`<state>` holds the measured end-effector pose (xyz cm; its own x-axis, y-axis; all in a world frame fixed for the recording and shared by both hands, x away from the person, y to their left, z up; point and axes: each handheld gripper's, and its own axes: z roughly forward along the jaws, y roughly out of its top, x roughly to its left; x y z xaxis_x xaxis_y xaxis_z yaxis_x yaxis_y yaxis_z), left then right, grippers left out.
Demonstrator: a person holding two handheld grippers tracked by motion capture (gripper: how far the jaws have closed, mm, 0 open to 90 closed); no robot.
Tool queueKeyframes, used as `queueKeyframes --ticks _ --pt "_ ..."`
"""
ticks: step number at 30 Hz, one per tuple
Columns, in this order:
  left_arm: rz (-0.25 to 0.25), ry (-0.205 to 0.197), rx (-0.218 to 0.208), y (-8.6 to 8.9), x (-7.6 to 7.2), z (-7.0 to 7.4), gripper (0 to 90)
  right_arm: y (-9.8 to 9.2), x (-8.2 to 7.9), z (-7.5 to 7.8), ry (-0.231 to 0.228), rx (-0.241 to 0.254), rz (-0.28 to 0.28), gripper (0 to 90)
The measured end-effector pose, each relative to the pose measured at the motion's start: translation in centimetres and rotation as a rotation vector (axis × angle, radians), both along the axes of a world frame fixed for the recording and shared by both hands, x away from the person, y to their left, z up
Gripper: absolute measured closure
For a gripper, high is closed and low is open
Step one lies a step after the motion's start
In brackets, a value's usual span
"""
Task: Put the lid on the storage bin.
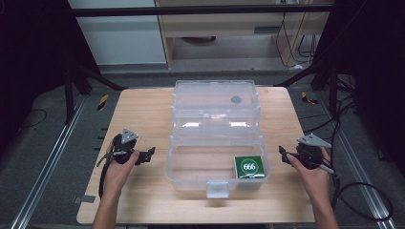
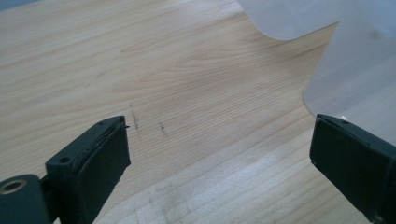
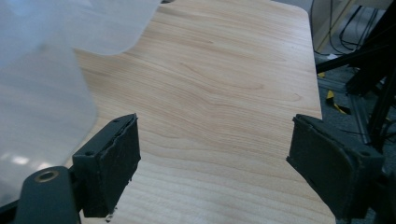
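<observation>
Clear plastic box (image 1: 217, 138), green white-numbered pack (image 1: 249, 167), pale wood table (image 1: 143, 119).

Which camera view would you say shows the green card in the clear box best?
The high view: the green card lies in the front right corner of the open clear box, its white "666" readable. The left and right gripper views catch just blurred edges of the box, not the card.

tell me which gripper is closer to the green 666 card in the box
The right gripper. It sits just off the clear box's right end, where the green card lies; the left gripper is off the opposite end, across the box.
</observation>
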<state>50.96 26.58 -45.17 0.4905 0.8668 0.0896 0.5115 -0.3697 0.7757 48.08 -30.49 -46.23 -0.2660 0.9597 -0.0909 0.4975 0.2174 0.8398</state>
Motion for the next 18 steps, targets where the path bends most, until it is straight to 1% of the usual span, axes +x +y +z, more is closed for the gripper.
queueKeyframes --ticks 1,2,3,4,5,6,7,8,9,10,11,12,13,14,15,16,17,18 --pt "-0.011 -0.001 0.007 -0.2 -0.2 0.2 5.3 0.0 -0.3 0.4 -0.001 0.002 0.007 17.3" --pt "-0.011 -0.001 0.007 -0.2 -0.2 0.2 5.8 0.0 -0.3 0.4 -0.001 0.002 0.007 17.3" --pt "-0.022 -0.001 0.013 -0.4 -0.5 0.4 5.8 0.0 -1.0 1.3 -0.006 0.015 0.022 19.4" --pt "-0.028 -0.002 0.008 -0.5 -0.7 0.6 5.8 0.0 -1.0 1.3 -0.006 0.015 0.022 19.4" --pt "-0.033 -0.002 0.003 -0.6 -1.0 1.0 5.9 0.0 -1.2 1.6 -0.002 0.019 0.029 20.4" --pt "-0.042 -0.008 0.006 -0.6 -1.2 1.2 6.4 0.1 -1.4 2.3 0.004 0.012 0.047 21.9" --pt "-0.063 -0.015 0.044 -0.8 -1.5 1.9 6.6 0.2 -1.5 3.7 0.008 -0.016 0.075 23.0" --pt "-0.074 -0.023 0.064 -0.8 -1.6 2.3 6.7 0.2 -1.5 4.3 0.009 -0.026 0.093 24.7" --pt "-0.085 -0.034 0.075 -0.9 -1.8 2.6 6.7 0.3 -1.5 5.2 0.009 -0.035 0.119 26.3" --pt "-0.085 -0.034 0.075 -0.9 -1.8 2.6 6.9 0.3 -1.5 5.2 0.009 -0.035 0.119 26.3" --pt "-0.098 -0.046 0.076 -0.8 -2.0 3.0 6.9 0.4 -1.5 6.0 0.009 -0.035 0.144 27.8" --pt "-0.124 -0.038 0.097 -0.7 -2.1 3.5 7.2 0.9 -1.1 7.7 0.023 -0.059 0.213 31.9" --pt "-0.124 -0.038 0.097 -0.7 -2.1 3.5 7.6 0.9 -1.1 7.7 0.023 -0.059 0.213 31.9" --pt "-0.126 -0.042 0.113 -0.7 -2.3 3.9 8.5 1.6 -0.8 8.8 0.037 -0.097 0.263 34.5" --pt "-0.127 -0.053 0.118 -0.7 -2.5 4.3 8.5 1.6 -0.8 8.8 0.037 -0.097 0.263 34.5" --pt "-0.142 -0.050 0.128 -0.6 -2.8 4.9 9.6 2.6 -0.4 10.2 0.055 -0.113 0.322 36.3" --pt "-0.151 -0.043 0.133 -0.5 -3.0 5.4 9.6 2.6 -0.4 10.2 0.055 -0.113 0.322 36.3" --pt "-0.169 -0.047 0.137 -0.5 -3.1 6.2 11.0 3.5 0.0 11.3 0.058 -0.151 0.364 35.6"
